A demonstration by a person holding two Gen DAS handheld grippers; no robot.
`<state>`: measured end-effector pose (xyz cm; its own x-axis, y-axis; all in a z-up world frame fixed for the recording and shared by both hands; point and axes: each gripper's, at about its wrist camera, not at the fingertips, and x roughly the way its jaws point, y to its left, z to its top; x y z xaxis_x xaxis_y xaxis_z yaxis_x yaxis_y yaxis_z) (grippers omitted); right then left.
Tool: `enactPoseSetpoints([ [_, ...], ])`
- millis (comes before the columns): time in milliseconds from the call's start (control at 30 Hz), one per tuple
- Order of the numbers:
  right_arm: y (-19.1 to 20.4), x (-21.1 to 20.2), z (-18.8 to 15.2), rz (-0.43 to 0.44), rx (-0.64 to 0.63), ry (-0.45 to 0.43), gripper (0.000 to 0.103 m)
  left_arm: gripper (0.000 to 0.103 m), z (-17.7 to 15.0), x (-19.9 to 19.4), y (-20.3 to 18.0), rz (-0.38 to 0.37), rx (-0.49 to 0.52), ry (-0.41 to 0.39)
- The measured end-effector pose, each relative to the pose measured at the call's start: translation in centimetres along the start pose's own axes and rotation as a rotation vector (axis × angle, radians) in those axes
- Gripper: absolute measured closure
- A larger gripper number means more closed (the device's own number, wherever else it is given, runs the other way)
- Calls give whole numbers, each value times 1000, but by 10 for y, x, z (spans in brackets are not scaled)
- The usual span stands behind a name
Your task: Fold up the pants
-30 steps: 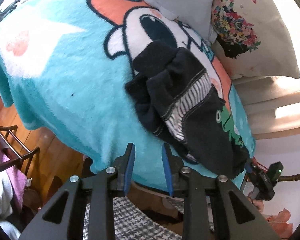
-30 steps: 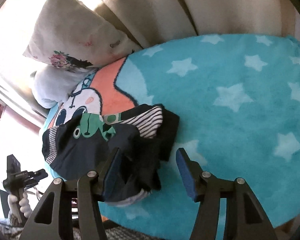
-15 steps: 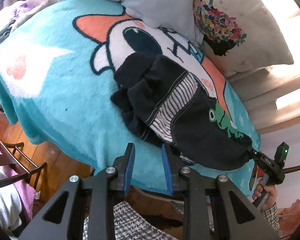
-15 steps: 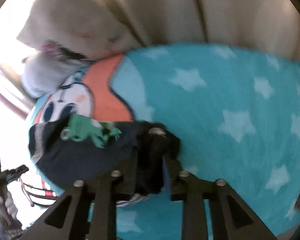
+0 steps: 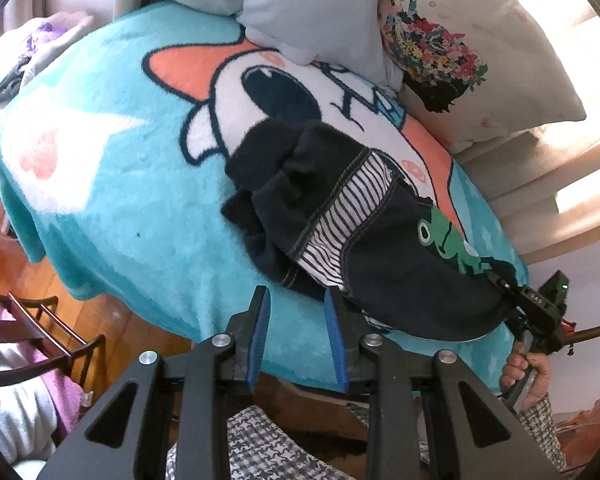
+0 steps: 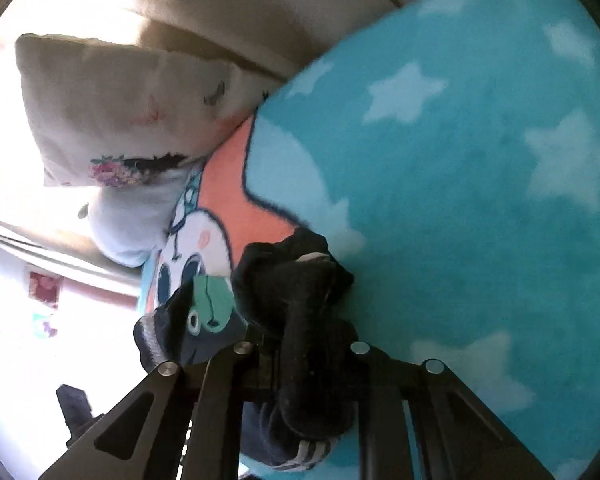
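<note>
Dark navy pants (image 5: 352, 216) with a striped panel and a green frog print lie crumpled on a teal cartoon blanket (image 5: 112, 184). My left gripper (image 5: 296, 328) is open and empty, just short of the pants' near edge. My right gripper (image 6: 300, 344) is shut on a bunched part of the pants (image 6: 296, 288) and pulls it up off the blanket (image 6: 480, 200). It also shows in the left wrist view (image 5: 536, 304) at the pants' right end, held by a hand.
A floral cream pillow (image 5: 472, 48) and a pale blue cushion (image 5: 300, 4) sit at the blanket's far edge. A wooden floor and a dark chair frame (image 5: 40, 336) are at lower left. The floral pillow (image 6: 116, 108) also shows in the right wrist view.
My right gripper closed on the pants' end and lifted and stretched it to the right. My left gripper stayed open as the view shifted closer to the pants.
</note>
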<state>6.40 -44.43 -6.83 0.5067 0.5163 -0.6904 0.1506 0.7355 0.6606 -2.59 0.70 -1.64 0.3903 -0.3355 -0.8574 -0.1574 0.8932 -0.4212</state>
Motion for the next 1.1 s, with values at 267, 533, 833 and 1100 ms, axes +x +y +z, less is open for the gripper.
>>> enactPoseSetpoints([
  [267, -4, -30, 20, -177, -89, -68, 87, 76, 33, -2, -20, 14, 44, -59],
  [533, -21, -11, 14, -236, -80, -31, 81, 69, 75, 46, -71, 28, 133, -81],
  [833, -43, -50, 19, -184, 29, -165, 49, 70, 86, 97, -42, 70, 4, 33],
  [1100, -9, -88, 18, -60, 1, -281, 61, 68, 65, 24, -52, 19, 30, -70],
])
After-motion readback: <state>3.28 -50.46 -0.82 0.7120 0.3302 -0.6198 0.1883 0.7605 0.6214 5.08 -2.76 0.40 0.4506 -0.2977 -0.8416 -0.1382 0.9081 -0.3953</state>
